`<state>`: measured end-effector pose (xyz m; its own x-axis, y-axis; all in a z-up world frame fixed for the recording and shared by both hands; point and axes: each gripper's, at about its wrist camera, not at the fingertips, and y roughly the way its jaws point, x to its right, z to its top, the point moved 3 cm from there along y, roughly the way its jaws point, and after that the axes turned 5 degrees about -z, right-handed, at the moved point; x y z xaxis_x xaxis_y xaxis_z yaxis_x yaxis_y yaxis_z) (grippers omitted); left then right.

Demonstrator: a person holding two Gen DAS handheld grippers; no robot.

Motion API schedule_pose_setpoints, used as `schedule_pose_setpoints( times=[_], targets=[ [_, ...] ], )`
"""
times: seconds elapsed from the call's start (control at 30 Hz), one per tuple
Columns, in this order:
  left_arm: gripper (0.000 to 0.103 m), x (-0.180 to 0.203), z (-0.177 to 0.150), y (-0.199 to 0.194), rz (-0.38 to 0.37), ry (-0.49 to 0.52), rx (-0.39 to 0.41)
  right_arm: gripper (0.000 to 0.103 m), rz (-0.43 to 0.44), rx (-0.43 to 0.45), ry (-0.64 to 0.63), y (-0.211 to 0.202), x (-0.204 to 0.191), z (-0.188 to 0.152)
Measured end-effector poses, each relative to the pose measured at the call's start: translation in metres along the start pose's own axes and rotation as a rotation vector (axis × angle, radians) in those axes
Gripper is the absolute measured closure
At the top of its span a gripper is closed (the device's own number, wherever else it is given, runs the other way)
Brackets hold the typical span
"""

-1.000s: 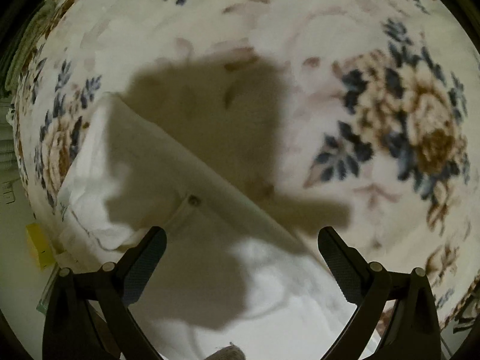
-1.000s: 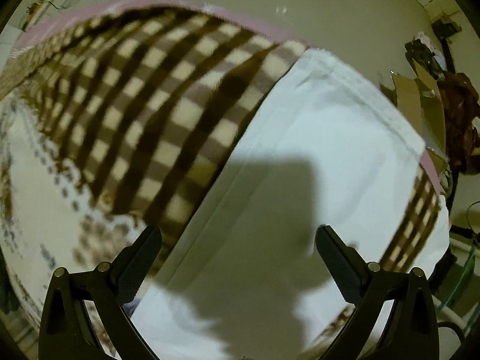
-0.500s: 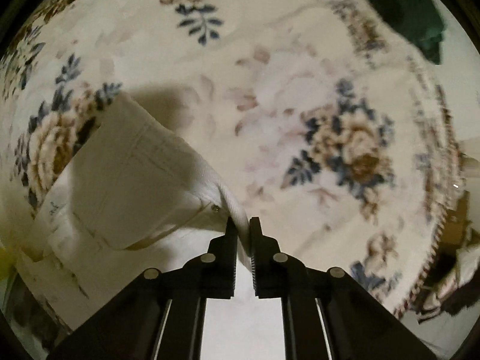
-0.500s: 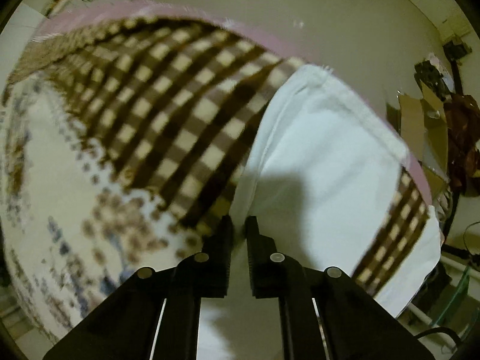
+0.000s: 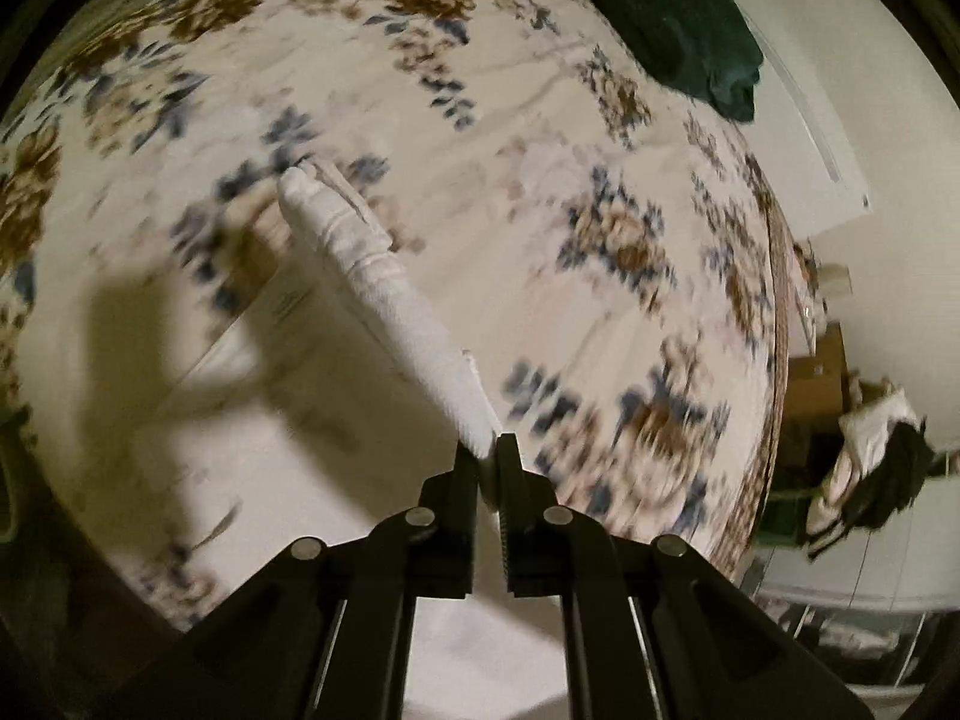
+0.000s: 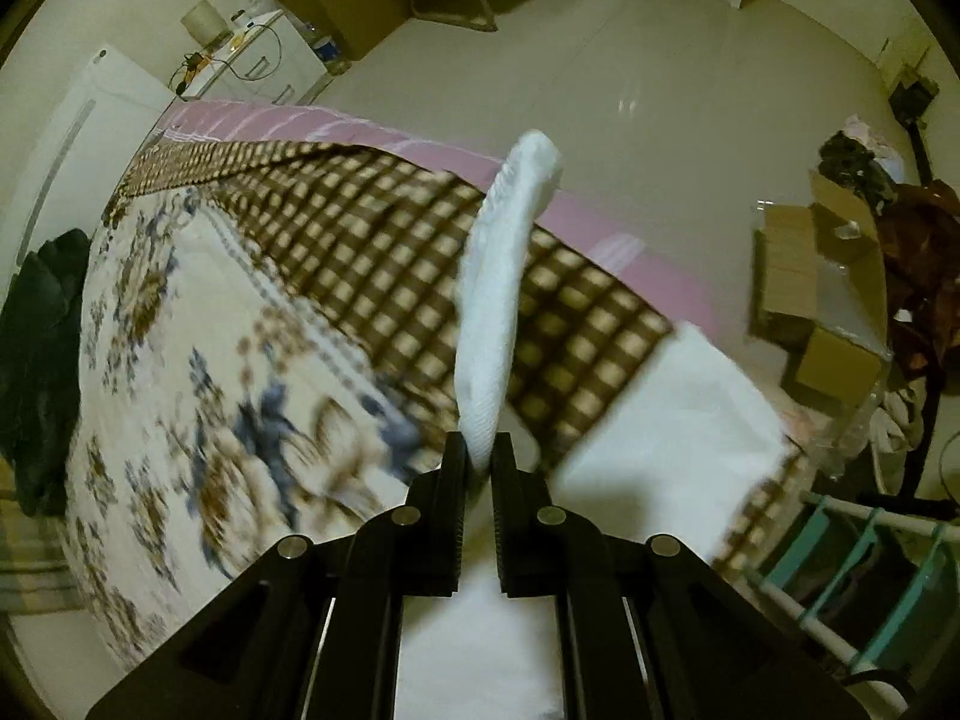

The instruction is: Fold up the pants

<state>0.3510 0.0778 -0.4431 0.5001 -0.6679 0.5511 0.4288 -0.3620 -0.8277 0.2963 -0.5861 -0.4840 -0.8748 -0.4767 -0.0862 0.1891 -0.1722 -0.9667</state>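
Observation:
White pants (image 5: 372, 276) hang lifted above a floral bedspread (image 5: 600, 138). My left gripper (image 5: 487, 450) is shut on their edge, and the cloth runs up and away from the jaws as a taut fold. In the right wrist view another band of the white pants (image 6: 498, 276) rises from my right gripper (image 6: 478, 450), which is shut on it. More of the white cloth (image 6: 672, 420) hangs down at the right over the bed's brown checked blanket (image 6: 372, 252). The pictures are blurred by motion.
A dark green garment (image 5: 672, 6) lies at the far corner of the bed. Beyond the pink mattress edge (image 6: 600, 222) is a bare tiled floor (image 6: 630, 60) with cardboard boxes (image 6: 810, 294), a white cabinet (image 6: 264, 60) and a teal rack (image 6: 858, 588).
Both grippers were wide open over the flat pants a second ago. They shut on the cloth, then rose and pulled it up off the bed.

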Motion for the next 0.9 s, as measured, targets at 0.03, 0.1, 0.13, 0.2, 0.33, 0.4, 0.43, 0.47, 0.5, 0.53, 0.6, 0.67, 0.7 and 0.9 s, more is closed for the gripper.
schedule_pose_setpoints(
  times=[0.03,0.1,0.13,0.2,0.33,0.4,0.43,0.47,0.5,0.53,0.6,0.67,0.7,0.9],
  targets=[
    [0.099,-0.01,-0.011,-0.005,0.005,0.004,-0.011,0.095,-0.016,0.01,-0.009,-0.003,0.015,-0.013],
    [0.099,-0.033,-0.031,-0.01,0.027,0.018,-0.034,0.095,-0.046,0.014,-0.014,-0.001,0.039,-0.035],
    [0.099,-0.045,-0.041,-0.009,0.036,0.016,-0.045,0.095,-0.054,0.01,-0.007,0.001,0.052,-0.045],
    [0.099,-0.073,-0.058,-0.002,0.058,-0.011,-0.077,0.095,-0.077,0.001,0.002,0.01,0.08,-0.067],
    [0.099,-0.116,-0.084,0.021,0.116,-0.036,-0.099,0.097,-0.12,-0.03,0.003,0.04,0.124,-0.1],
    [0.099,-0.133,-0.094,0.037,0.144,-0.047,-0.121,0.098,-0.137,-0.035,-0.003,0.057,0.143,-0.115],
    [0.099,-0.141,-0.098,0.043,0.159,-0.052,-0.133,0.098,-0.143,-0.029,-0.006,0.064,0.152,-0.119],
    [0.099,-0.148,-0.102,0.048,0.168,-0.055,-0.142,0.098,-0.149,-0.018,-0.014,0.071,0.16,-0.123],
    [0.099,-0.152,-0.105,0.052,0.176,-0.056,-0.15,0.098,-0.158,-0.006,-0.023,0.075,0.163,-0.124],
    [0.099,-0.158,-0.108,0.055,0.181,-0.055,-0.156,0.098,-0.168,0.01,-0.032,0.08,0.173,-0.125],
    [0.098,-0.164,-0.111,0.061,0.19,-0.054,-0.171,0.098,-0.163,0.0,-0.032,0.09,0.188,-0.123],
    [0.095,-0.165,-0.113,0.062,0.217,-0.055,-0.175,0.097,-0.121,-0.05,-0.014,0.098,0.205,-0.12],
    [0.095,-0.167,-0.115,0.061,0.232,-0.057,-0.178,0.095,-0.112,-0.066,-0.01,0.099,0.213,-0.117],
    [0.093,-0.151,-0.128,0.038,0.296,-0.045,-0.12,0.046,0.02,-0.069,0.008,0.09,0.22,-0.094]
  ],
)
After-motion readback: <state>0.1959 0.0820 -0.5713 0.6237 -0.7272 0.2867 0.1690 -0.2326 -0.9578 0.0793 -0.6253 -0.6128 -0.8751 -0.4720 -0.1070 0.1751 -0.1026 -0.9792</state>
